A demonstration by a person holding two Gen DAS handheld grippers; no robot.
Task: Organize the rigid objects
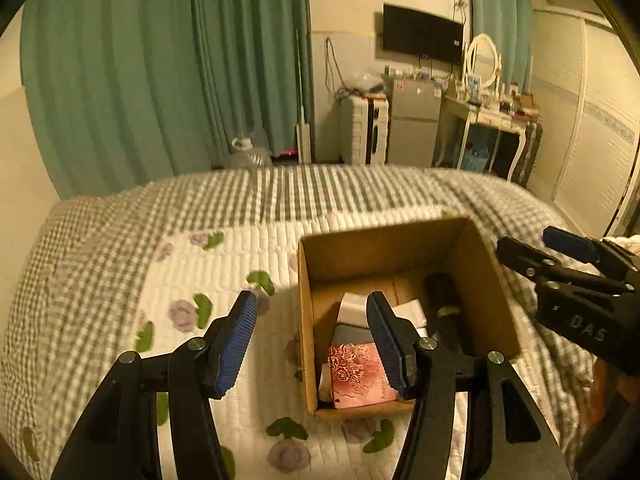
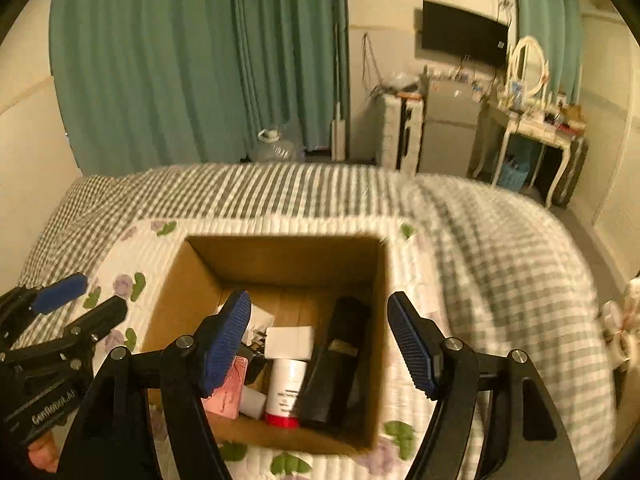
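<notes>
Left hand-held gripper (image 1: 312, 338): jaws spread wide, nothing between them, poised over the near left wall of the cardboard box (image 1: 306, 320). Right hand-held gripper (image 2: 320, 340): also spread, empty, above the box opening. Box sits on the bed (image 1: 120, 248), on its floral quilt. Inside, near to far: pink embossed carton (image 1: 358, 374), white tube with red cap (image 2: 285, 390), tall black bottle (image 2: 336, 364) leaning at right, white carton (image 2: 289, 342). Beyond the bed: green curtains (image 1: 140, 72), wall television (image 1: 422, 34).
</notes>
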